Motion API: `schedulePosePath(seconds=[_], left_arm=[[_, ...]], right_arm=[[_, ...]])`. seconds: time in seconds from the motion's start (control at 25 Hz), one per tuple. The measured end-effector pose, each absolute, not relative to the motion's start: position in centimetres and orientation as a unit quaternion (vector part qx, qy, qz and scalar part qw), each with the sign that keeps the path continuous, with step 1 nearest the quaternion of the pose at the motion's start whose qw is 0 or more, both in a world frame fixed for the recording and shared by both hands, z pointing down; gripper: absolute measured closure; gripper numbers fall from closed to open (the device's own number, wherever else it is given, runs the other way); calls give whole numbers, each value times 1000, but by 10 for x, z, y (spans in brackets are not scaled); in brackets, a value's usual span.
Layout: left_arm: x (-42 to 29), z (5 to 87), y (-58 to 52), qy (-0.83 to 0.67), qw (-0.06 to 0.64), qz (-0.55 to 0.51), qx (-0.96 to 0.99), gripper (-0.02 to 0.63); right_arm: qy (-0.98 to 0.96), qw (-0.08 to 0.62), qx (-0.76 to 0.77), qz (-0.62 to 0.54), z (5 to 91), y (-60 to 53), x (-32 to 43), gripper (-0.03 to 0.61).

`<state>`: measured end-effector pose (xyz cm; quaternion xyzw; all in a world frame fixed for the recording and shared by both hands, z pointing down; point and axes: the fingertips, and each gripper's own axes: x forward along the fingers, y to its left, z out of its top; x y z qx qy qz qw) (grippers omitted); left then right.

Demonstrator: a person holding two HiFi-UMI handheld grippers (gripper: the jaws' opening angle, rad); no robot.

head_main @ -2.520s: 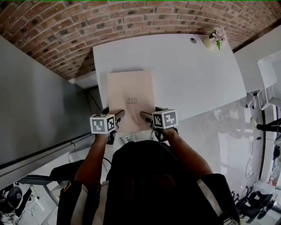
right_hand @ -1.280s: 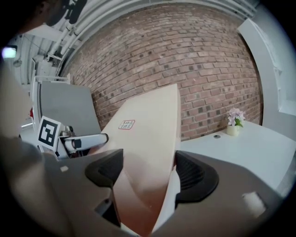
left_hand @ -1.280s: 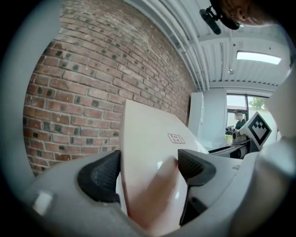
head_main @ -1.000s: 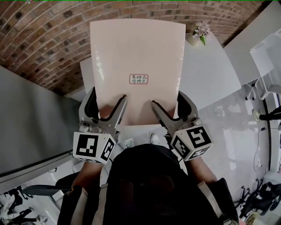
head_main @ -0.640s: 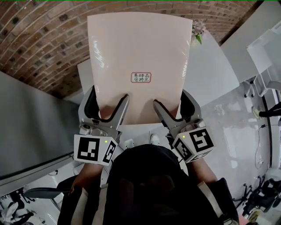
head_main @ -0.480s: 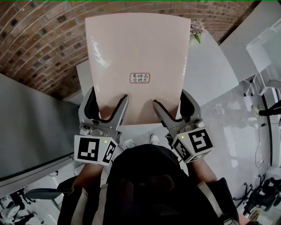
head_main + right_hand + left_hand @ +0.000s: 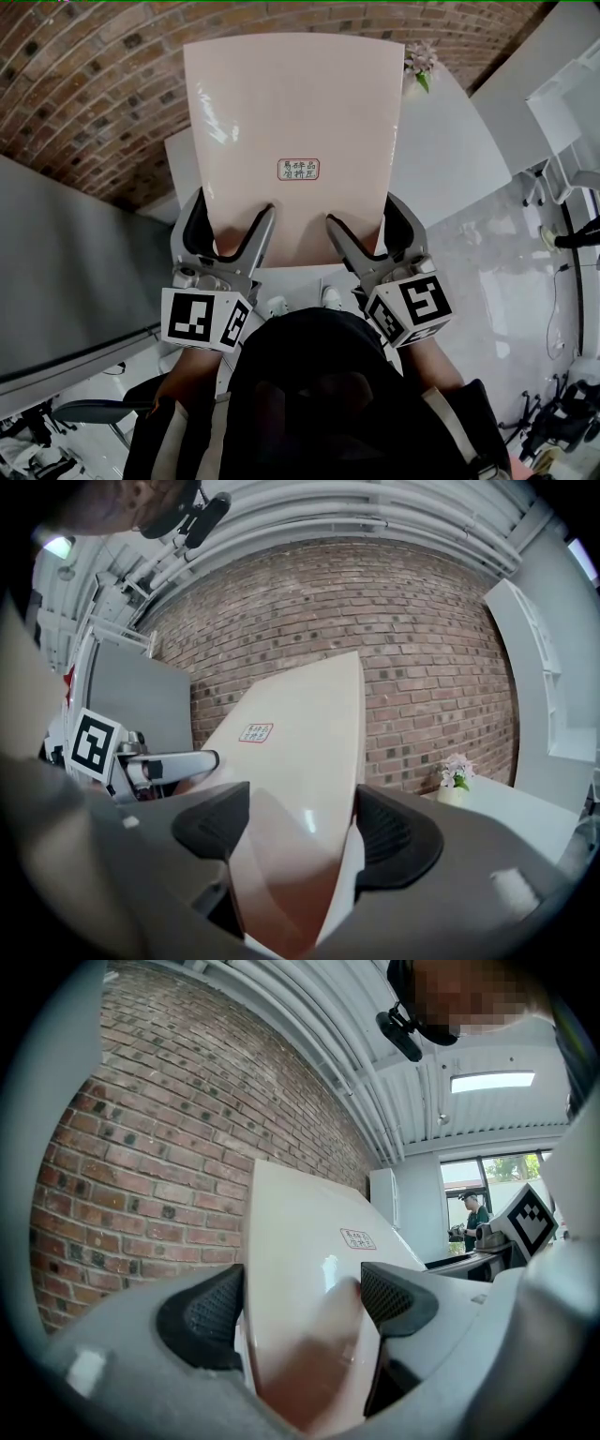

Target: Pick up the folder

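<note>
Overhead, both grippers are up with the pale pink flat card folder (image 7: 292, 122), held clear above the white counter (image 7: 450, 141). The left gripper (image 7: 228, 232) has its lower left edge and the right gripper (image 7: 367, 232) its lower right. In the left gripper view, the jaws are clamped on the sheet, and a far-off person by a window (image 7: 473, 1218) shows only there. In the right gripper view, the jaws likewise pinch the folder, with a small pot of pale flowers (image 7: 457, 775) beyond on the counter.
</note>
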<state>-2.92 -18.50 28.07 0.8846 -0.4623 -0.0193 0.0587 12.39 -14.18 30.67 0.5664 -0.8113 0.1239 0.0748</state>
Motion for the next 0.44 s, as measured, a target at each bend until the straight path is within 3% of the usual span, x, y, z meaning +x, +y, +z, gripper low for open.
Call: schedulePosePath(seconds=[0.44], left_arm=[[-26,287,-182,-457,61,-12,887,227]], right_arm=[[-808,70,570,127,315,-138,126,221]])
